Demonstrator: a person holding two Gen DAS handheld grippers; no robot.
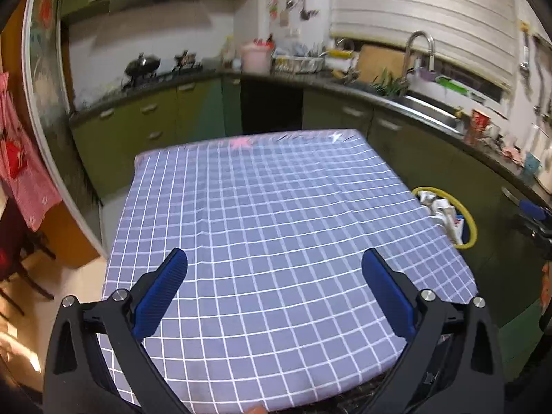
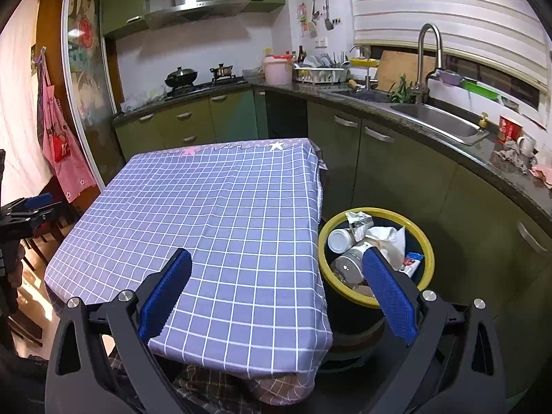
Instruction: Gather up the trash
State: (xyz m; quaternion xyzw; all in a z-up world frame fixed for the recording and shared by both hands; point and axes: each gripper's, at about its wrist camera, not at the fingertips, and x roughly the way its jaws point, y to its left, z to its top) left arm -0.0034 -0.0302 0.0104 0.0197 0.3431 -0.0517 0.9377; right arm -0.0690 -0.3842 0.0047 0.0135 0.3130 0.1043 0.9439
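Note:
A small table under a purple checked cloth point(image 1: 276, 214) point(image 2: 214, 214) fills the middle of both views, with nothing lying on it. To its right on the floor stands a yellow-rimmed bin point(image 2: 426, 241) point(image 1: 471, 220) holding a white jar point(image 2: 339, 240), a clear bottle point(image 2: 348, 267), crumpled paper point(image 2: 388, 236) and wrappers. My left gripper point(image 1: 274, 260) hovers open over the near part of the cloth, empty. My right gripper point(image 2: 277, 260) is open and empty over the table's near right corner, its right finger point(image 2: 388, 289) in front of the bin.
Green kitchen cabinets point(image 2: 345, 138) wrap around the back and right, with a stove point(image 2: 203, 84), a dish rack point(image 2: 321, 72) and a sink point(image 2: 438, 119) on the dark counter. A red cup point(image 2: 509, 129) stands by the sink. A pink apron point(image 2: 62, 151) hangs at the left.

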